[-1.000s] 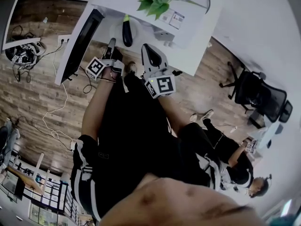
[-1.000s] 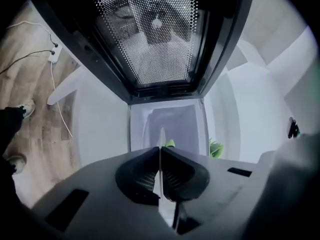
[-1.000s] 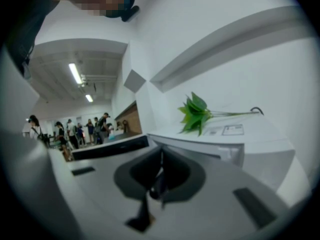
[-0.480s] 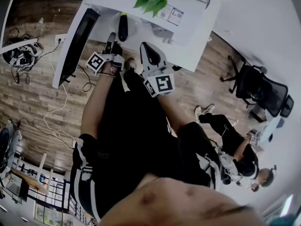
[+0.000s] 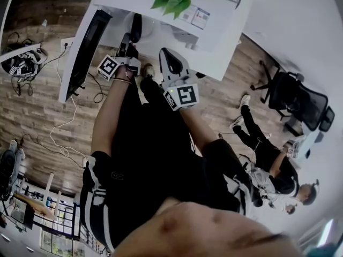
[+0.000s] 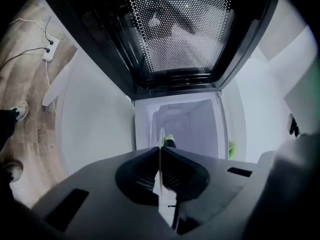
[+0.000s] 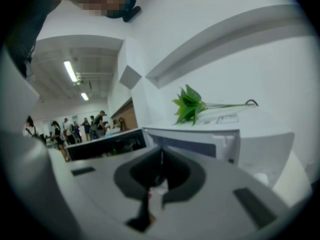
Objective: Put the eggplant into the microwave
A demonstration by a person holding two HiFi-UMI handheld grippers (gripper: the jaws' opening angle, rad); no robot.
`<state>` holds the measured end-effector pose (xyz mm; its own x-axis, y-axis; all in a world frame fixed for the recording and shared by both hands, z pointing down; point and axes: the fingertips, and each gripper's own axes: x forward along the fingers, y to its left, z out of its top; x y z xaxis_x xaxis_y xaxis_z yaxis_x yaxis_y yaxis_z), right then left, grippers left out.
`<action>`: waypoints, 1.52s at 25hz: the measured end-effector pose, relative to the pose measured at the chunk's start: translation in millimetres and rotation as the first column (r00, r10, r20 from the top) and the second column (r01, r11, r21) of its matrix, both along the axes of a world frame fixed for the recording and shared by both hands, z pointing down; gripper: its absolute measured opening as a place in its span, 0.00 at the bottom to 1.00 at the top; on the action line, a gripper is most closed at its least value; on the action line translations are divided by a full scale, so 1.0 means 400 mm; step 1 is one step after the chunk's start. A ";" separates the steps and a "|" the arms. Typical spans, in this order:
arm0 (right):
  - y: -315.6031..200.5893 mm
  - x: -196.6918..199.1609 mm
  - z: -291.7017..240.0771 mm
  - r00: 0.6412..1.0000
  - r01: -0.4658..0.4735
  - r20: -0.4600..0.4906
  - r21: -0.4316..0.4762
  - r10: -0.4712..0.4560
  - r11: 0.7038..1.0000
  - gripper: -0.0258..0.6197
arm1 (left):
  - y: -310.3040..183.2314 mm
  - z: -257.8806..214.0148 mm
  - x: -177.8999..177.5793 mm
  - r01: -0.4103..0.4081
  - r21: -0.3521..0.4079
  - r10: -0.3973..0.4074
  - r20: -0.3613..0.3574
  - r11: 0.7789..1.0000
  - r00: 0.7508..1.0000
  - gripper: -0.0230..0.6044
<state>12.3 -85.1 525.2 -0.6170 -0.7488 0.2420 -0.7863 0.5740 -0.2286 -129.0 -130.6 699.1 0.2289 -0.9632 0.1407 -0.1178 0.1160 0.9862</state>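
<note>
Well along, I judge: the microwave (image 6: 190, 129) door (image 5: 86, 47) is open. The left gripper (image 6: 161, 149), fingers pinching the plate (image 6: 160, 171), has the eggplant (image 5: 136, 25) at its 12 o'clock, at the cavity mouth. The right gripper (image 7: 161, 156) fingers are pressed together, empty. Setting down remains.

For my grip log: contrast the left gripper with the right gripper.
The left gripper pinches a white plate by its rim; the right gripper is shut on nothing. The left gripper points into the open microwave; the right gripper hangs back. Both carry marker cubes.
</note>
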 end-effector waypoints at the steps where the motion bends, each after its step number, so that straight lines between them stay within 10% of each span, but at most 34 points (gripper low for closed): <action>1: 0.000 0.000 0.003 1.000 0.000 -0.001 -0.002 0.000 1.000 0.09 | -0.003 0.002 0.001 -0.003 0.000 0.003 0.002 1.000 1.000 0.10; 38: -0.025 0.036 0.036 0.999 -0.024 -0.028 -0.046 0.023 0.999 0.09 | -0.139 0.038 0.031 0.002 -0.023 -0.002 -0.009 1.000 1.000 0.10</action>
